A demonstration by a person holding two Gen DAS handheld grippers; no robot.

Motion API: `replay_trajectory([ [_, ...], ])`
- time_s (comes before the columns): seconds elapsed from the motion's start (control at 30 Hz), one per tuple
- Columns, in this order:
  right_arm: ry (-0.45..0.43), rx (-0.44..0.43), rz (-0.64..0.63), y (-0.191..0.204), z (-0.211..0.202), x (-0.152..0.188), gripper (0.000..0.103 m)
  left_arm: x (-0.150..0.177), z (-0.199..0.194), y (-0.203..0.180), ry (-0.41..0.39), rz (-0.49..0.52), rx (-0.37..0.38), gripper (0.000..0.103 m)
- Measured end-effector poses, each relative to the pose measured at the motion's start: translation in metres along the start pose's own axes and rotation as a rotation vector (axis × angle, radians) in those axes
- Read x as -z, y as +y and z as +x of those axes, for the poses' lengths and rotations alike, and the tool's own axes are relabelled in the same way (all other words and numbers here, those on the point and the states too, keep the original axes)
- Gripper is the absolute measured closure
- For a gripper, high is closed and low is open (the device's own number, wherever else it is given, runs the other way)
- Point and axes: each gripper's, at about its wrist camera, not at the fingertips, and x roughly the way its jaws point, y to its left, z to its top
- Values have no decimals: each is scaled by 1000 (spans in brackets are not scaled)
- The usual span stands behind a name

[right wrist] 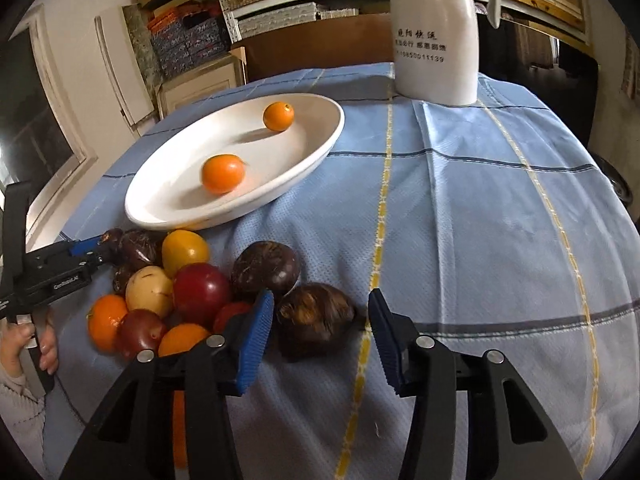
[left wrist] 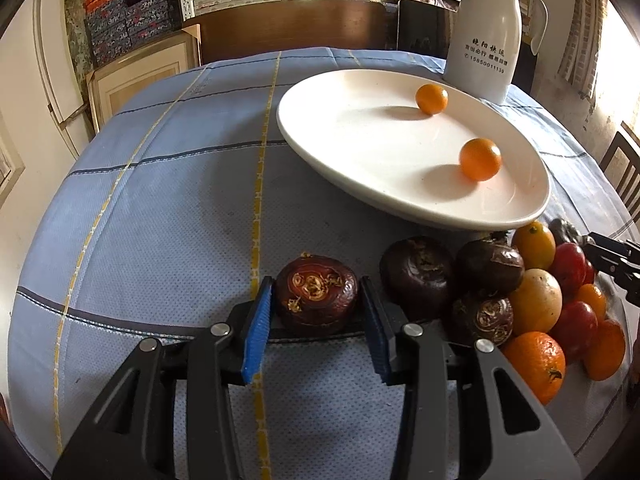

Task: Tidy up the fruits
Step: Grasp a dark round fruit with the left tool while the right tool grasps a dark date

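Blue checked tablecloth (left wrist: 160, 200) is being cleared slowly: two oranges (left wrist: 480, 159) are already sitting on the white plate (left wrist: 340, 136), the pile (left wrist: 532, 300) nearby is still waiting, one water chestnut (left wrist: 317, 294) is being clamped by the left gripper (left wrist: 318, 300), another chestnut (right wrist: 316, 320) is being straddled by the right gripper (right wrist: 320, 320), not pinched yet.

A table covered by a blue checked cloth (right wrist: 460, 200) is seen; a white plate (right wrist: 312, 148) at ten o'clock, a white jug (right wrist: 434, 40) at twelve, piled fruit (right wrist: 168, 292) at eight.
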Motion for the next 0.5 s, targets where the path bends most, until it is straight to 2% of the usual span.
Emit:
replay_trajectory([
  [0.13, 12, -33, 20, -3, 1, 0, 58, 1, 0, 3, 0, -7, 9, 62],
  [0.5, 12, -18, -14, 2, -5, 5, 59, 2, -4, 1, -11, -8, 32, 62],
])
